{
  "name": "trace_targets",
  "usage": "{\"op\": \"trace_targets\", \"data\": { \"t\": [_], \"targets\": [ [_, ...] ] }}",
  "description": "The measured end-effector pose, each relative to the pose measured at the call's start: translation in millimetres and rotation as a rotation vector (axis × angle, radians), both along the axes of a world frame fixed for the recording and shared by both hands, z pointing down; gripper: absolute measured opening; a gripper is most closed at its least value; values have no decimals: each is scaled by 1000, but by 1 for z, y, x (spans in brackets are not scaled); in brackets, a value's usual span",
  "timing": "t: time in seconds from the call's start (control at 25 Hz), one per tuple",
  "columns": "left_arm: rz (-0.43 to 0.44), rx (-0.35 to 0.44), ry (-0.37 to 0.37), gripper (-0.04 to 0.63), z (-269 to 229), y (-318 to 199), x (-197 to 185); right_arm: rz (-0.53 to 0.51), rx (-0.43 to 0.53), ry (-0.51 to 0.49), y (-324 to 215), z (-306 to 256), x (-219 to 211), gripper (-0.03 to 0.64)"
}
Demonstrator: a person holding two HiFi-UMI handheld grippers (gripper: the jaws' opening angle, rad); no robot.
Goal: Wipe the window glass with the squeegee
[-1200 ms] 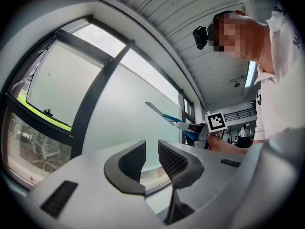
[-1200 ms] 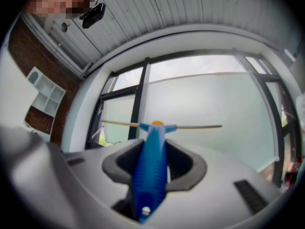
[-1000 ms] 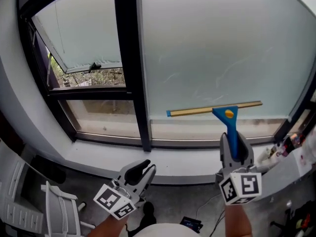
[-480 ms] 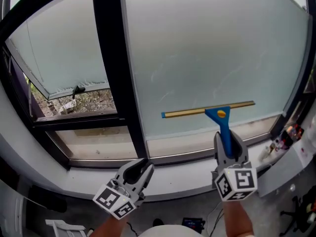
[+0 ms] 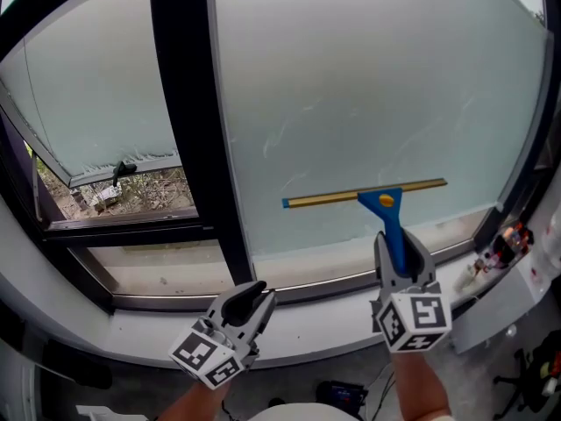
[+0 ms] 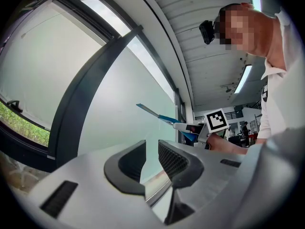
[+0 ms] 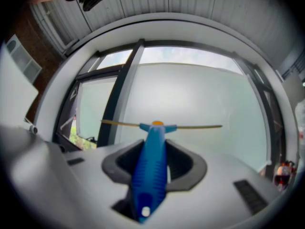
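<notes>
The window glass (image 5: 368, 86) fills the upper right of the head view. Our squeegee (image 5: 383, 203) lies level across its lower middle, its blue handle clamped in the right gripper (image 5: 397, 246). We should press the blade evenly throughout the stroke. At lower left, the left gripper (image 5: 248, 300) hangs empty, its jaws narrowly apart.

squeegee (image 5: 383, 202) against window glass (image 5: 368, 86), right tool (image 5: 401, 249) below

1. We see the left gripper (image 6: 151, 149) with its jaws a narrow gap apart and nothing between them.
2. Beyond them stands the window glass (image 6: 119, 113), crossed by a dark frame bar (image 6: 83, 99).
3. Farther right, the right gripper (image 6: 183, 126) holds the squeegee (image 6: 157, 116) against the glass.
</notes>
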State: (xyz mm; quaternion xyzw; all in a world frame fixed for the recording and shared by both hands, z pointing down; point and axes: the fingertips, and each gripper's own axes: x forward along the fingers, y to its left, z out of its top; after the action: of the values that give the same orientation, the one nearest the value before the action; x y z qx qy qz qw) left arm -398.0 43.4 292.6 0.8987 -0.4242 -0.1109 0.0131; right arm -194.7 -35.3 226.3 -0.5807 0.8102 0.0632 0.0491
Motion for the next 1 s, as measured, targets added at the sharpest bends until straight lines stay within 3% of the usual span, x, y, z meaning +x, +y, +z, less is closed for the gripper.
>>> {"op": "trace_targets", "data": {
  "t": [0.6,1.0],
  "targets": [
    [-185,47,-20,103,-32,-113,45,-138,85,3,-145,-52,1,153],
    [-243,155,-51,103,-102,-156,19,-191,213,-41,-194,-163,-66,153]
  ]
}}
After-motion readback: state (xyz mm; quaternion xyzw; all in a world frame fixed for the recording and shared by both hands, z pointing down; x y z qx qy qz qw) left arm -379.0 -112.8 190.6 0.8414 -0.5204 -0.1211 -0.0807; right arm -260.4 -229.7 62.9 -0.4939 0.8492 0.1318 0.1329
